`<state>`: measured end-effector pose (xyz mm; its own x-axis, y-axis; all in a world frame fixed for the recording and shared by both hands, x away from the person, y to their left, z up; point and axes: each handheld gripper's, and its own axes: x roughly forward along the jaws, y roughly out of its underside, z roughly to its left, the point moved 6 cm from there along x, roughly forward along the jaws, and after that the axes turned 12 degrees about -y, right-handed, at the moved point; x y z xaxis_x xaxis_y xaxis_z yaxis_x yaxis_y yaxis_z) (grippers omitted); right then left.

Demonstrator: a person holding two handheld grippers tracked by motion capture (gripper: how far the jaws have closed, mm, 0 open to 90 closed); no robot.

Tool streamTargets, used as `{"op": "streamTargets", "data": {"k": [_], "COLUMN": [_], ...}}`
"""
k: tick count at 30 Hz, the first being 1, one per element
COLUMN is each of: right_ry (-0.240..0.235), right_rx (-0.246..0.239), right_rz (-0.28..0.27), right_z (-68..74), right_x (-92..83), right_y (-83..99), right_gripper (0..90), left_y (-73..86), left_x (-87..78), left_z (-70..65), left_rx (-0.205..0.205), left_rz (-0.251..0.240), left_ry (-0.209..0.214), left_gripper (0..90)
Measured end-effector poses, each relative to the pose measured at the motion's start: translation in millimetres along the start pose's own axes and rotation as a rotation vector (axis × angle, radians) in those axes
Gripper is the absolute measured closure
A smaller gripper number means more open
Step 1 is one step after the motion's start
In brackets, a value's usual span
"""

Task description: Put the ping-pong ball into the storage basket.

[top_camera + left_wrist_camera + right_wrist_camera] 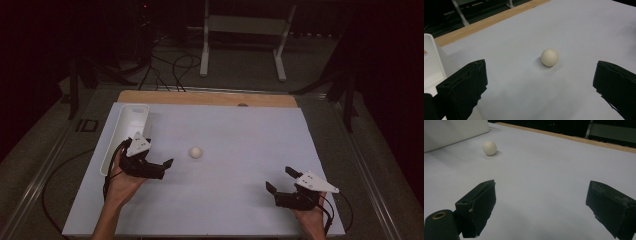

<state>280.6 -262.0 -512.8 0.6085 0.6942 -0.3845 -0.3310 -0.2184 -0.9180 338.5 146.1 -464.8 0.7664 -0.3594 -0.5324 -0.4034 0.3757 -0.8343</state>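
A small cream ball (196, 152) lies on the white table surface (235, 200), left of centre. My left gripper (160, 148) is open just left of the ball, a short way off it. Seen from the left gripper view, the ball (549, 57) rests ahead of the wide-apart jaws of the left gripper (541, 85), touching neither. My right gripper (278, 178) is open near the front right, holding nothing. The ball (489, 147) appears far off at upper left past the right gripper (541, 205) in the right gripper view.
A long white tray (125, 132) lies along the table's left edge, just behind my left hand; its wall (434, 62) is close to the left jaw. A wooden strip (210, 98) borders the far edge. Cables and a white stand lie on the floor beyond.
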Motion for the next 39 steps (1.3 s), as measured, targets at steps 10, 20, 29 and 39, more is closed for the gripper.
{"op": "streamTargets", "data": {"k": [10,20,29,39], "right_ry": [0.001,0.002,0.002,0.000], "right_rx": [0.002,0.001,0.006,0.007], "right_rz": [0.001,0.002,0.004,0.004], "right_z": [-0.4,-0.9,-0.5,-0.6], "right_x": [0.0,-0.2,0.3,0.6], "right_y": [0.2,0.3,0.6,0.8], "right_gripper": [8.8,8.8,8.8,8.8], "left_y": [-3.6,-5.2,-5.7,-8.8], "left_x": [4.7,12.1,20.1,26.7], "left_z": [-2.4,-6.4,-10.1,-13.8], "left_rx": [0.011,0.024,0.027,0.044], "left_rz": [0.017,0.044,0.073,0.099], "left_ry": [0.000,0.005,0.010,0.018], "left_gripper": [0.0,0.0,0.0,0.0]}}
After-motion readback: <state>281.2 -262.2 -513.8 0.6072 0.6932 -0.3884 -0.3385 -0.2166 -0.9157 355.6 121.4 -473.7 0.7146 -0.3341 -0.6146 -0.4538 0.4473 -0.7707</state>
